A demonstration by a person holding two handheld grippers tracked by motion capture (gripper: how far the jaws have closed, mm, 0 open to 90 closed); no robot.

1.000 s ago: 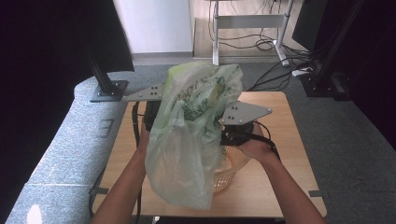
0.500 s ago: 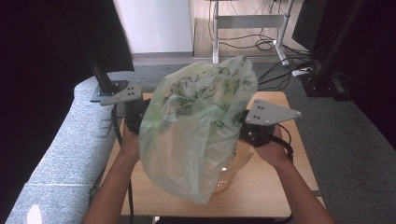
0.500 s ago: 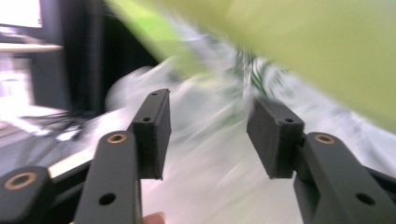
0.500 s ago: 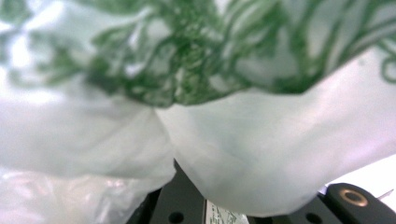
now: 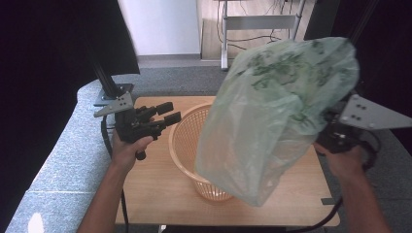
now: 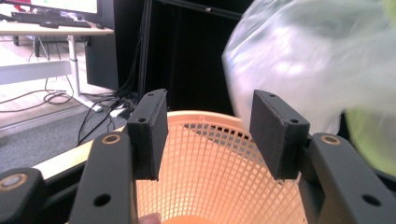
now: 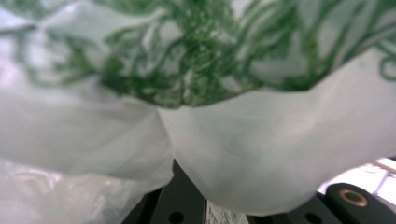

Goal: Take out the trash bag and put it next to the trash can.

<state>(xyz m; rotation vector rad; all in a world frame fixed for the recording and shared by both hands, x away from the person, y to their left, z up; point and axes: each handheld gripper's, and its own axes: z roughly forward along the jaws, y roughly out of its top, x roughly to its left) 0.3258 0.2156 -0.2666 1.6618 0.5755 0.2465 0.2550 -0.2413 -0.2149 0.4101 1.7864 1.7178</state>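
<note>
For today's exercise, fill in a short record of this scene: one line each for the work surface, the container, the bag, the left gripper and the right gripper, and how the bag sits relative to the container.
work surface: wooden table
container: orange mesh basket, upright on the table
bag: pale green plastic bag with green print, held up in the air
left gripper: jaws apart, nothing between them, beside the basket's rim; they have just been opening
right gripper: shut on the bag's film
bag versus basket: raised above and partly in front of it, not inside

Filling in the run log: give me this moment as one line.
left gripper: open, empty, beside basket | right gripper: shut on bag | bag: held up over basket and table
</note>
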